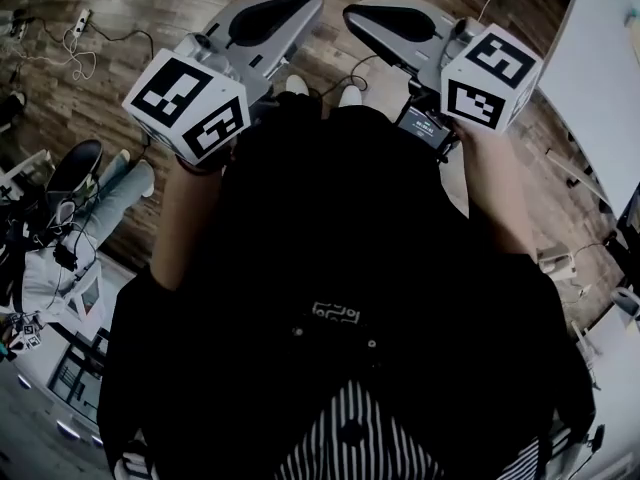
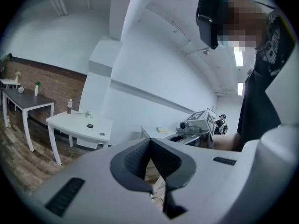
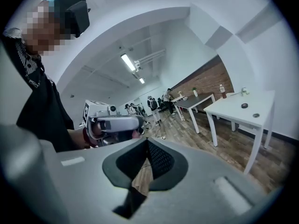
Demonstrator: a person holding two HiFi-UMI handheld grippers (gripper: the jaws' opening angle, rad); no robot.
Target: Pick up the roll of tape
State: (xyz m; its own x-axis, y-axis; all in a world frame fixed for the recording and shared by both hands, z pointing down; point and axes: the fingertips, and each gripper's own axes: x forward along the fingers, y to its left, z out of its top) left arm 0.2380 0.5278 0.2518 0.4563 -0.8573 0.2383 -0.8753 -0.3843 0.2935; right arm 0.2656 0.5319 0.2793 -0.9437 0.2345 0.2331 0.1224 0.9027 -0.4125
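Left gripper [image 2: 150, 146] and right gripper [image 3: 147, 143] were pressed together, empty; one likely needed spreading before closing round the tape

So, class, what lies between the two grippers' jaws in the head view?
The head view shows only wooden floor between the left gripper and the right gripper. Just below the gap are the person's white shoes.
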